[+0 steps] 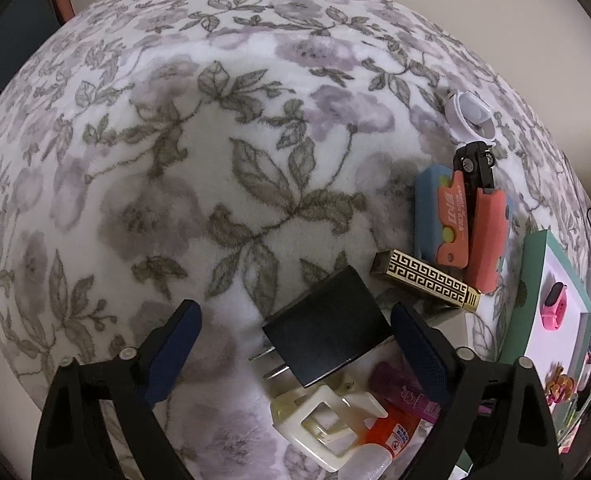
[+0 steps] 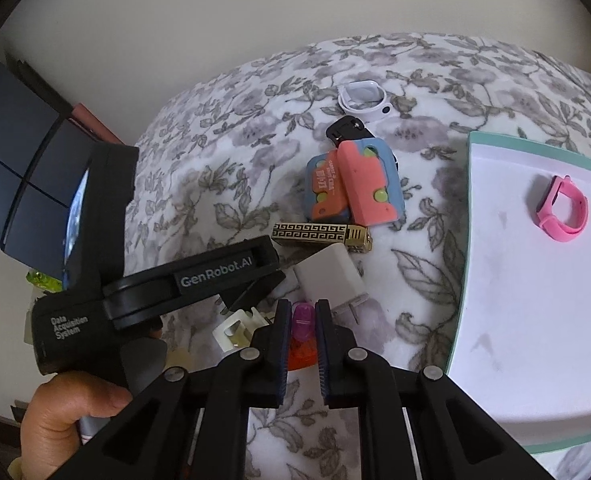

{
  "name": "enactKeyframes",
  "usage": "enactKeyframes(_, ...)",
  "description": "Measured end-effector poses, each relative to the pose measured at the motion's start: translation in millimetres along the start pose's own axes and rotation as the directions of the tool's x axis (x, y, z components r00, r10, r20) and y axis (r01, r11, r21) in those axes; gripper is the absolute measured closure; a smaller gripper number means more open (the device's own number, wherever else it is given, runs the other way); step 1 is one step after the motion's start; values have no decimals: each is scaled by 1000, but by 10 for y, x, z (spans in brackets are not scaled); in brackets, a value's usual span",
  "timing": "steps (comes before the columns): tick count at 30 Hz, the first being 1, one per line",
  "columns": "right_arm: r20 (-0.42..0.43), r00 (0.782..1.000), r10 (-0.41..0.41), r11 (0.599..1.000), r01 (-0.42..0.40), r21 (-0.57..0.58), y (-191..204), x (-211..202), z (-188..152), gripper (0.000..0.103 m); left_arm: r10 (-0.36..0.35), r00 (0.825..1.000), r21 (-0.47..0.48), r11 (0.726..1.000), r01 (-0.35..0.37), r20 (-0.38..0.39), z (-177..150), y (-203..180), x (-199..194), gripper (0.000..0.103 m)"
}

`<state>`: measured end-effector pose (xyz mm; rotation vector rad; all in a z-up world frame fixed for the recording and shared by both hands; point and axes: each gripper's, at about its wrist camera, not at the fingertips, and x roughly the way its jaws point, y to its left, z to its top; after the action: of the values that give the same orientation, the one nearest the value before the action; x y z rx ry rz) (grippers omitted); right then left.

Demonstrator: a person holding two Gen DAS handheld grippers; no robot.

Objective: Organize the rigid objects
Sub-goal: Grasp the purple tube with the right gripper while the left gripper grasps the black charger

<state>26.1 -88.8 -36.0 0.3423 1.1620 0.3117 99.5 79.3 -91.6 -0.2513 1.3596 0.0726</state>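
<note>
Floral blanket (image 1: 223,184) covered the bed, small things clustered beside a white tray (image 2: 507,320). Pointing steeply down, the left gripper (image 1: 295,332) stood wide around a black plug (image 1: 327,332), not pressing it. The right gripper (image 2: 300,320) pinched a purple lighter (image 2: 302,322).

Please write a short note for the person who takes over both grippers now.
Left gripper: open, straddling the black charger, no grip yet.
Right gripper: shut on the purple item.
Done: pink band lies in the white tray.
To do: gold lighter, white charger, cream buckle and others lie on the floral blanket.
</note>
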Motion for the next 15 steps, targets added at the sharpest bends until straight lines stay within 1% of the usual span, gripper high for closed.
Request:
enactKeyframes(2, -5, 1000, -2, 1000, 2, 3, -6, 22, -6, 90, -25, 1000, -5, 1000, 25, -9, -25, 17, 3, 16)
enactKeyframes(4, -2, 1000, 1, 1000, -1, 6, -7, 21, 10, 90, -24, 1000, -1, 1000, 24, -10, -31, 1, 19, 17)
enactKeyframes(6, -9, 1000, 2, 1000, -2, 3, 0, 42, 9, 90, -29, 999, 3, 1000, 29, -16, -27, -16, 51, 20)
enactKeyframes(7, -11, 1000, 1, 1000, -1, 1, 6, 49, 8, 90, -40, 999, -1, 999, 40, -22, -27, -16, 71, 26)
enactKeyframes(10, -19, 1000, -2, 1000, 1, -6, 25, 85, 6, 90, -36, 999, 1, 999, 36, -18, -33, -23, 88, 30)
enactKeyframes(12, -22, 1000, -4, 1000, 4, -11, 38, 106, 4, 90, -34, 999, 8, 999, 34, -15, -34, -27, 93, 36)
enactKeyframes(15, -28, 1000, -5, 1000, 5, -14, 38, 135, -1, 90, -31, 999, 12, 999, 31, -13, -32, -33, 79, 36)
